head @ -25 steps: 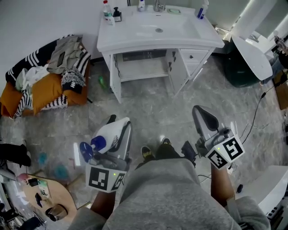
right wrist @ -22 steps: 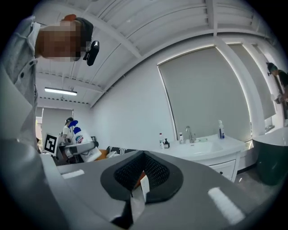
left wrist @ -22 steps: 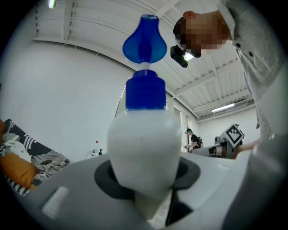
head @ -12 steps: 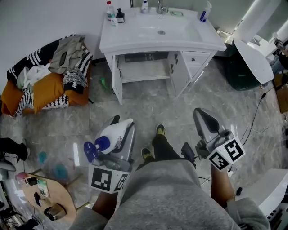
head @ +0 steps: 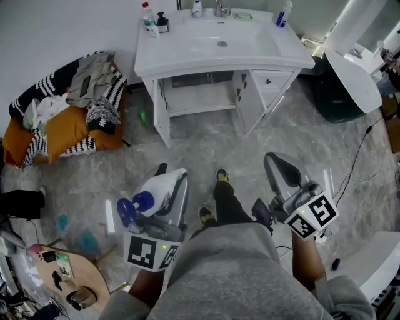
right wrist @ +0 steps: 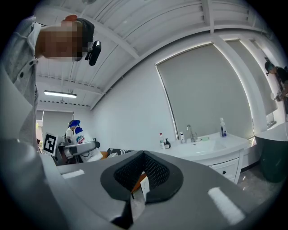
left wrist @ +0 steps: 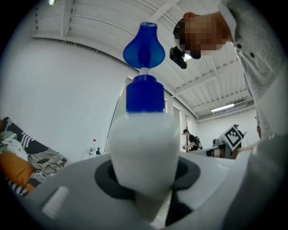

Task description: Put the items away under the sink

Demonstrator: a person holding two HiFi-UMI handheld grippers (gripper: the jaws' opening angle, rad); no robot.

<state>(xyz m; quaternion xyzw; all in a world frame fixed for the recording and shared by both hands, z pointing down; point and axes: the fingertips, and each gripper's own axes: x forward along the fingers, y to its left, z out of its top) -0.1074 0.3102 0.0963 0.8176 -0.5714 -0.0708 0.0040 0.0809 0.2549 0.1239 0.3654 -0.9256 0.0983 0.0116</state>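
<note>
My left gripper (head: 164, 182) is shut on a white spray bottle (head: 152, 192) with a blue top, held low at the left in the head view. In the left gripper view the bottle (left wrist: 143, 148) stands between the jaws and its blue top (left wrist: 143, 48) points up. My right gripper (head: 279, 166) is shut with nothing in it; its ribbed pads (right wrist: 153, 173) meet. The white sink cabinet (head: 220, 57) stands ahead across the floor, its doors open on a bare shelf (head: 199, 97). The sink (right wrist: 207, 145) also shows in the right gripper view.
Small bottles (head: 149, 15) and a spray bottle (head: 284, 12) stand on the sink top. Cushions and clothes (head: 62, 106) lie at the left, a green bottle (head: 142, 115) on the floor beside the cabinet. A white fixture (head: 353, 69), dark bin (head: 331, 97) and cable (head: 356, 156) are at the right; a round table (head: 65, 275) at lower left.
The person has taken a step toward the cabinet, one foot now forward. Both grippers keep their hold and pose, shifting only slightly.
</note>
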